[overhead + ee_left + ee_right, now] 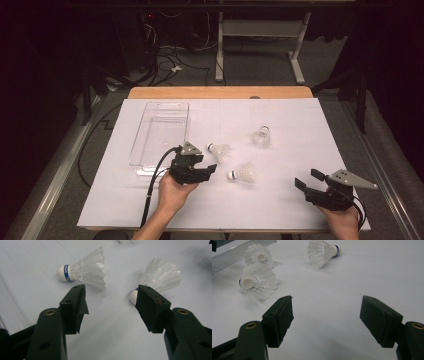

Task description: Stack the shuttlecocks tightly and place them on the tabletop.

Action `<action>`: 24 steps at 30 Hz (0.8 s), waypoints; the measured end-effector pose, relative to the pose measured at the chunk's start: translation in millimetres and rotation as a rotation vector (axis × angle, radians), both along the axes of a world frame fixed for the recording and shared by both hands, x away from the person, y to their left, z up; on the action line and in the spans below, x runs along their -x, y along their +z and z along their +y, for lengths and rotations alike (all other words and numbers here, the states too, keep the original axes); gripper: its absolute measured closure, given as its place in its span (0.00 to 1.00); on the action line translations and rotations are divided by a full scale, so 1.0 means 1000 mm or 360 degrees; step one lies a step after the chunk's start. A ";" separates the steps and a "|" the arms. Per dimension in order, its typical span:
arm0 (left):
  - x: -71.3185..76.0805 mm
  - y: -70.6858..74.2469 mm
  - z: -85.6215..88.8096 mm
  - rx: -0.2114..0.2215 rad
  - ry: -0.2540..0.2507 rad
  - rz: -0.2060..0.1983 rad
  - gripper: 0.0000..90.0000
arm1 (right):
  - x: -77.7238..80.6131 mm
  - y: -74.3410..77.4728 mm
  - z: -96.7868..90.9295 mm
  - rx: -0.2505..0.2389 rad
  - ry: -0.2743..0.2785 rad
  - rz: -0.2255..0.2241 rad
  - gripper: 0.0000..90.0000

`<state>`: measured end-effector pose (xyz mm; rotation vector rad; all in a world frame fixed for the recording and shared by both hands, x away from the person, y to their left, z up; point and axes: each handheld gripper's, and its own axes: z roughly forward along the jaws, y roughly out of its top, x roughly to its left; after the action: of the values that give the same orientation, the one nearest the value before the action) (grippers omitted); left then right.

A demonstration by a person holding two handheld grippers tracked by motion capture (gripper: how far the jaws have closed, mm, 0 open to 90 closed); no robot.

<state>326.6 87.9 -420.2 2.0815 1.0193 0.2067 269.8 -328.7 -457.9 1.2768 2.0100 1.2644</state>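
The left hand-held gripper (207,168), jaws apart and empty, points at the nearest white feathered shuttlecock (220,150) on the white desk (300,210), the right hand-held gripper (303,180) likewise agape, so all three shuttlecocks still await the clear plastic tray (162,131).

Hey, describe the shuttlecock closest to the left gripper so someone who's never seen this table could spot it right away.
Start at the clear plastic tray on the left half of the white table. Just right of the tray's near end is the left gripper, jaws open. The shuttlecock just beyond its jaws is the one: of the three, it lies nearest the tray, on its side, cork pointing toward the tray.
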 end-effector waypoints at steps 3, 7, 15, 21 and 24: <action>-0.004 0.001 -0.003 -0.0010 -0.0004 0.0009 0.46 | 0.000 0.000 0.000 0.0000 -0.0001 0.0002 0.30; -0.010 0.003 -0.008 -0.0013 0.0000 0.0018 0.45 | 0.000 0.000 0.000 0.0000 -0.0003 0.0001 0.30; -0.017 0.009 -0.014 -0.0052 -0.0006 0.0011 0.45 | 0.000 0.000 0.000 0.0004 0.0000 0.0003 0.30; -0.023 0.011 -0.018 -0.0047 -0.0008 0.0014 0.45 | 0.000 0.000 0.000 0.0010 0.0002 0.0003 0.30; -0.026 0.012 -0.021 -0.0053 -0.0008 0.0020 0.45 | 0.000 0.000 0.000 0.0009 0.0001 0.0006 0.30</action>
<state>353.0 67.2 -408.0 2.1176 1.0247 0.2093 270.2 -328.7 -458.4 1.2770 2.0156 1.2566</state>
